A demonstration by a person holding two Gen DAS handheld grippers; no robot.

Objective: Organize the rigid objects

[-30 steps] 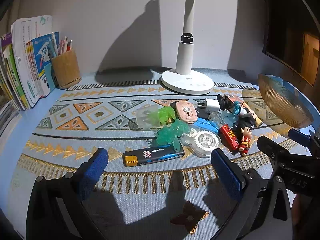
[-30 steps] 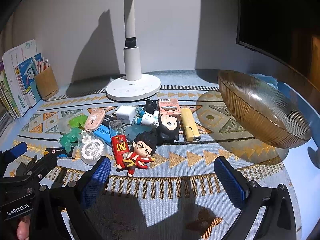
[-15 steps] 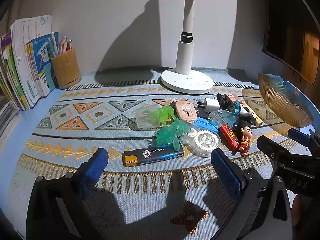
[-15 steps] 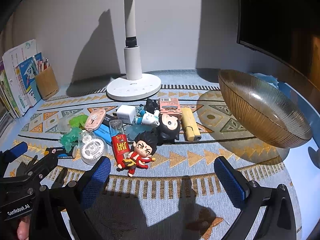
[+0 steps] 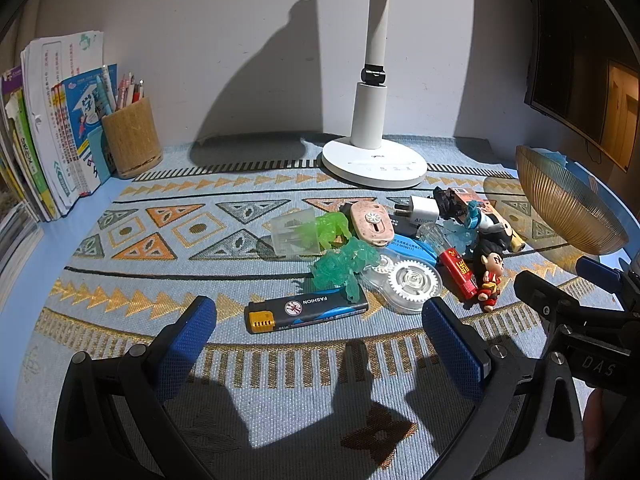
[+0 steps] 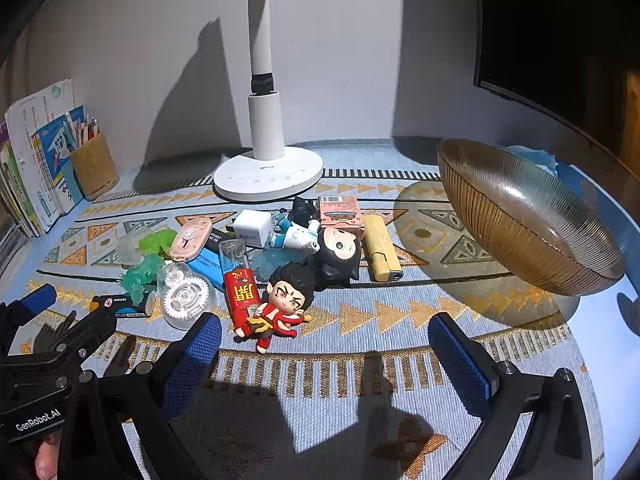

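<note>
A pile of small objects lies mid-mat: a black lighter [image 5: 306,312], a clear correction tape [image 5: 412,285], green translucent figures [image 5: 344,262], a red lighter [image 6: 241,296], a red-clothed figurine [image 6: 280,306], a black-haired figurine [image 6: 338,256], a yellow lighter [image 6: 382,253], a white charger [image 6: 252,227] and a pink box [image 6: 340,210]. My left gripper [image 5: 320,344] is open and empty, just short of the black lighter. My right gripper [image 6: 326,354] is open and empty, just short of the red-clothed figurine. An amber glass bowl [image 6: 520,216] stands at the right.
A white lamp base [image 5: 374,160] stands behind the pile. A wooden pen holder [image 5: 130,136] and upright books [image 5: 48,120] are at the far left. A dark monitor [image 6: 560,40] hangs at the right. A patterned mat [image 5: 160,240] covers the table.
</note>
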